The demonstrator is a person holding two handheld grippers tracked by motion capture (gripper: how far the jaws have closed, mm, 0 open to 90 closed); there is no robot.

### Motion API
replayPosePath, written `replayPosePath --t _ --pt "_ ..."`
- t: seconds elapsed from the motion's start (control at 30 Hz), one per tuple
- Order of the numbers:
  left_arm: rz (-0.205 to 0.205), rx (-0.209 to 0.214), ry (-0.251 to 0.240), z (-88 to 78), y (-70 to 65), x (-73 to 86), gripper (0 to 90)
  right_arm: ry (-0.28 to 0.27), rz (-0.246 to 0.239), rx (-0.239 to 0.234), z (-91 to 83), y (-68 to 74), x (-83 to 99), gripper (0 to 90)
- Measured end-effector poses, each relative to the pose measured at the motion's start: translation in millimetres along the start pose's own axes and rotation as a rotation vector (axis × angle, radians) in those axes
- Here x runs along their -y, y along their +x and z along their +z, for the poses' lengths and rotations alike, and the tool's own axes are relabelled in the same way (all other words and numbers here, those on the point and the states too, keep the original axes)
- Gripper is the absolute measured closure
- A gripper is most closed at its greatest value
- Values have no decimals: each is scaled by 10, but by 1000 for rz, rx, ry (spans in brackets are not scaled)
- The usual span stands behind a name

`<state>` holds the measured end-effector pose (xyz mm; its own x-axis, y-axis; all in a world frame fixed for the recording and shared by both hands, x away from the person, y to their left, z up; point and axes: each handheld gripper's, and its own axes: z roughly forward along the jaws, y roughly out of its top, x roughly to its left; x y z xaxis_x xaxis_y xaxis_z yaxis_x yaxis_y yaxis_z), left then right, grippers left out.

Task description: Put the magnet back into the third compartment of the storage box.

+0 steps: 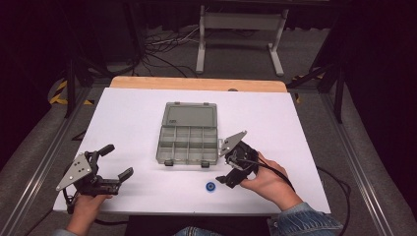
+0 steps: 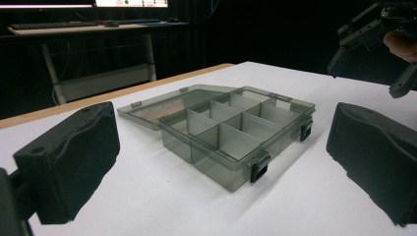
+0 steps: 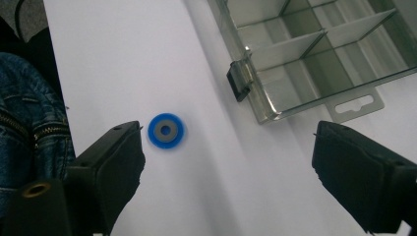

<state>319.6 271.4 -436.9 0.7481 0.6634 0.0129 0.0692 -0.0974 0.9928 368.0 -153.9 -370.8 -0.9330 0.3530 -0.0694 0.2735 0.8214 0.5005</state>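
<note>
- Target: blue ring (image 3: pixel 166 131) flat on the white table (image 1: pixel 128 118), just in front of the open compartment box (image 1: pixel 189 137), near its right latch.
- Our right gripper (image 1: pixel 235 169) hangs above it, jaws apart, nothing between them; ring sits close to one pad, off centre.
- We should shift until the ring is midway between the pads, drop straight down, then close on its rim.
- Thin part: pads must reach the table.
- Left gripper (image 1: pixel 117 162) idle, jaws apart, empty.

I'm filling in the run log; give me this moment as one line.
right gripper: open, above blue ring | left gripper: open, empty | organizer box: lid open, compartments empty | ring: on table
</note>
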Motion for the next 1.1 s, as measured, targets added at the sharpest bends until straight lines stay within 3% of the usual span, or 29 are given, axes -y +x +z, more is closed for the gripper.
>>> replayPosePath --t 0.17,0.4,1.1 --pt "-2 -1 -6 -1 2 1 3 44 4 -26 46 10 -5 127" --pt "-1 0 -6 1 0 1 3 -4 -14 -44 79 39 -2 166" --pt "-6 -2 -4 0 4 4 3 50 -25 -117 506 201 -6 171"
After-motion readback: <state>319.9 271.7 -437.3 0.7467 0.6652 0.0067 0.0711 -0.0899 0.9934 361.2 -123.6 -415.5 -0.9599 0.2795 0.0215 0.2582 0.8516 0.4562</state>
